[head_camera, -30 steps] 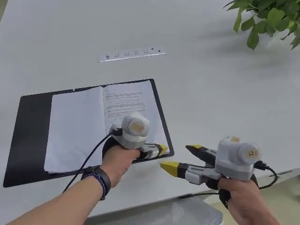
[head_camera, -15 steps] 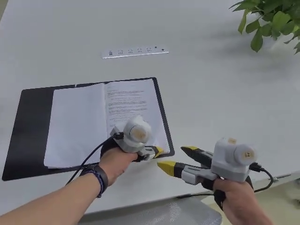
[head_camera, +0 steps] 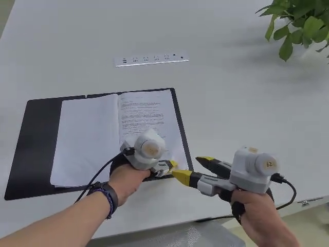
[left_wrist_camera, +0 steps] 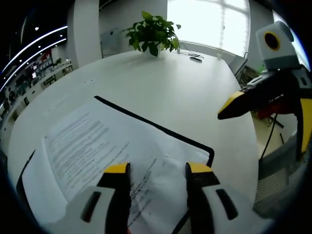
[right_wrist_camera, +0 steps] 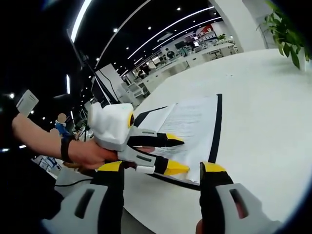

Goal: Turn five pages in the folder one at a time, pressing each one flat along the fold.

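Observation:
The black folder lies open on the white table, a blank sheet on its left and a printed page on its right. My left gripper is open, its jaws spread just above the printed page's lower right corner. In its own view the left gripper has nothing held between its tips. My right gripper is open too, just right of the folder's corner, pointing at the left gripper. In its own view the right gripper faces that corner and the printed page.
A white power strip lies on the table beyond the folder. A green potted plant stands at the far right. The table's near edge runs under my hands, with a grey chair seat below it.
My right gripper has moved left and slightly up, closing in on the left gripper at the folder's lower right corner. The left gripper has stayed over that corner.

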A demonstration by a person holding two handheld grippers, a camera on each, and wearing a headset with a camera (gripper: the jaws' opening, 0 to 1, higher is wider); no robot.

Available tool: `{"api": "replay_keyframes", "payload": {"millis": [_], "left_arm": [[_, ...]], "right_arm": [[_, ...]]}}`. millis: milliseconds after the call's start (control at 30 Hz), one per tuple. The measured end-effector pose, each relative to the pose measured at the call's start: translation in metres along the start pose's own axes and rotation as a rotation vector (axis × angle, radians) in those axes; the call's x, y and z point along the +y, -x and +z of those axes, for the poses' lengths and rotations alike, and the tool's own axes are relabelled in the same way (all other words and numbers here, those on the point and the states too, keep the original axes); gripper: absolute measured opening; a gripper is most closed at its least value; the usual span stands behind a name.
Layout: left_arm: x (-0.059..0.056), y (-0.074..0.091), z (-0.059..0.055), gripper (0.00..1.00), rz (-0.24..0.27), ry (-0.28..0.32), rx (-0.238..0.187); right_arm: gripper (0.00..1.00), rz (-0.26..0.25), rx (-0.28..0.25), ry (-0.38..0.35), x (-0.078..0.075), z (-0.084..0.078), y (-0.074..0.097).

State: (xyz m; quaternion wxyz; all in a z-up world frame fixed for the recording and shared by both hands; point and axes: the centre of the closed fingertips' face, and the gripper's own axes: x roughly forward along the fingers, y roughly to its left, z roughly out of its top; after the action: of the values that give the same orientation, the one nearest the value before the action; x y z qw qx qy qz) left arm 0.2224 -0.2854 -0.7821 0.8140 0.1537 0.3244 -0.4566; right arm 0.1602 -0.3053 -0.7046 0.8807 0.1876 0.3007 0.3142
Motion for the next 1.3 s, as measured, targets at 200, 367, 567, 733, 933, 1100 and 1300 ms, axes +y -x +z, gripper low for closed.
{"api": "replay_keyframes", "payload": {"millis": [200, 367, 567, 733, 933, 1100, 1300], "left_arm": [[0.004, 0.0, 0.0, 0.4, 0.011, 0.005, -0.015], [0.011, 0.0, 0.001, 0.31, 0.027, 0.032, -0.027], [0.014, 0.0, 0.002, 0.29, 0.031, 0.048, -0.038], [0.017, 0.001, 0.002, 0.25, 0.036, 0.078, -0.048], [0.017, 0.001, 0.002, 0.24, 0.032, 0.095, -0.054], [0.017, 0.001, 0.002, 0.24, 0.03, 0.101, -0.056], [0.017, 0.001, 0.002, 0.24, 0.024, 0.103, -0.055]], "right_arm": [[0.6, 0.001, -0.014, -0.006, -0.003, 0.009, -0.007], [0.59, 0.007, -0.007, -0.006, -0.003, 0.005, -0.011], [0.58, 0.011, 0.005, -0.009, -0.007, 0.003, -0.016], [0.58, 0.009, 0.006, -0.007, -0.016, 0.011, -0.024], [0.57, 0.022, 0.011, -0.007, -0.026, 0.021, -0.043], [0.57, 0.03, 0.008, -0.031, -0.032, 0.026, -0.059], [0.57, 0.028, -0.003, -0.084, -0.039, 0.03, -0.073]]}}
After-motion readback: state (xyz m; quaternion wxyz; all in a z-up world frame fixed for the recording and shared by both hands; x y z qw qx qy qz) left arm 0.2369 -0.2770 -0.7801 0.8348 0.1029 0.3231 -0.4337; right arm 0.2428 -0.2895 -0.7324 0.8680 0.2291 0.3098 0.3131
